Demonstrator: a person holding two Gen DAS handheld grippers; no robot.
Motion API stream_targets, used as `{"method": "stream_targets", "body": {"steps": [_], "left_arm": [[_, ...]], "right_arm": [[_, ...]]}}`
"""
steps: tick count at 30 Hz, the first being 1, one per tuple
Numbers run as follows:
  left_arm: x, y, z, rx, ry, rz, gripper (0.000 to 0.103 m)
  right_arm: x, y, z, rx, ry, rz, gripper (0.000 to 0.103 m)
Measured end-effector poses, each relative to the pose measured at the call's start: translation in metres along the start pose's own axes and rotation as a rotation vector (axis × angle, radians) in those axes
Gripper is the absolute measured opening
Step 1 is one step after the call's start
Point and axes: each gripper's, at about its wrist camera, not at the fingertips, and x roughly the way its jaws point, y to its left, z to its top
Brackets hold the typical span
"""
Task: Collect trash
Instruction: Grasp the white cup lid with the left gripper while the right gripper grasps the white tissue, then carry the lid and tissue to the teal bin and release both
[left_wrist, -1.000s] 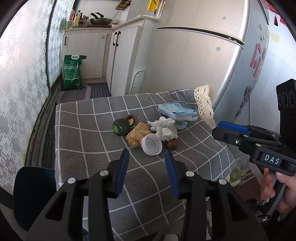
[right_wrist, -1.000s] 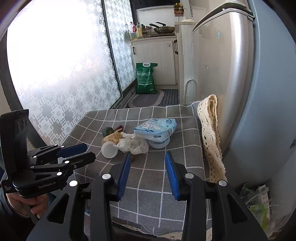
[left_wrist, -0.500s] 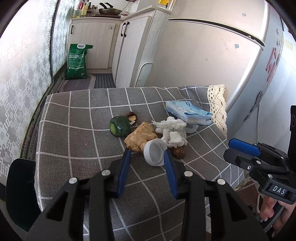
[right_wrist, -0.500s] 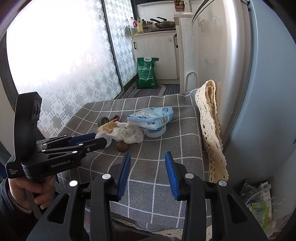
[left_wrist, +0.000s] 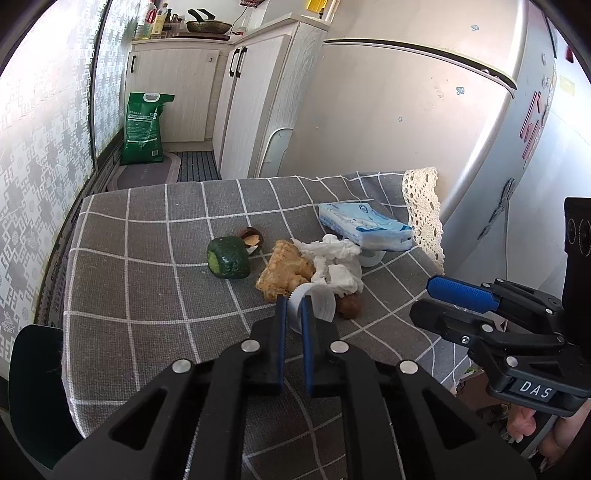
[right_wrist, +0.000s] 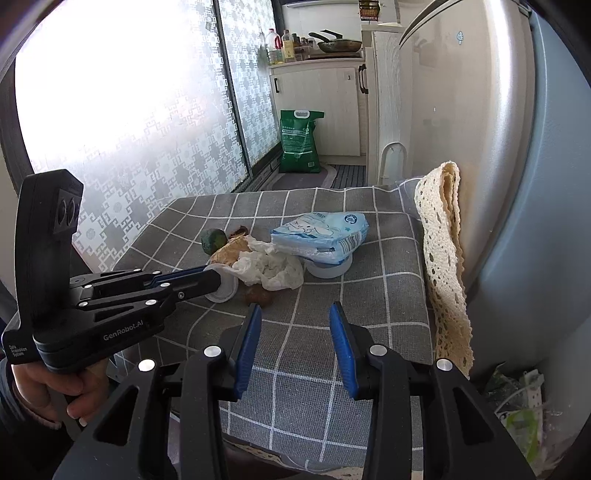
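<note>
Grey checked tablecloth (left_wrist: 147, 295); left gripper (left_wrist: 291, 308) pinches white cap (left_wrist: 317, 304), right gripper (right_wrist: 295, 325) wide.

The right gripper (left_wrist: 436, 302) carries a small plate reading "DAS"; the left gripper (right_wrist: 212, 278) bears "GenRobot.AI" on its side, with "Data Acquisition System" printed small near its rear edge.
</note>
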Motion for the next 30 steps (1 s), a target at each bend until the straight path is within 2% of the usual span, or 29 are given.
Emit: {"method": "stream_targets", "body": {"steps": [14,16,17,25,27,29,30], "left_arm": [[-0.027,0.016,-0.003,0.010,-0.050,-0.009,0.008],[-0.032,0.020,-0.003,0.012,-0.059,-0.007,0.008],[-0.035,0.023,-0.003,0.010,-0.068,-0.006,0.008],[-0.054,0.049,-0.004,-0.012,-0.098,-0.003,0.008],[-0.057,0.055,-0.006,-0.017,-0.100,0.002,0.008],[-0.062,0.062,-0.007,-0.025,-0.102,0.005,0.008],[-0.064,0.066,-0.008,-0.029,-0.104,0.007,0.008]], "right_arm": [[0.017,0.033,0.012,-0.071,0.014,-0.013,0.039],[0.022,0.037,0.012,-0.087,0.019,-0.026,0.038],[0.024,0.040,0.013,-0.094,0.021,-0.030,0.034],[0.044,0.062,0.019,-0.185,0.019,-0.126,0.034],[0.051,0.064,0.020,-0.197,0.026,-0.134,0.030],[0.058,0.064,0.022,-0.202,0.034,-0.159,0.016],[0.061,0.063,0.023,-0.197,0.040,-0.162,0.014]]}}
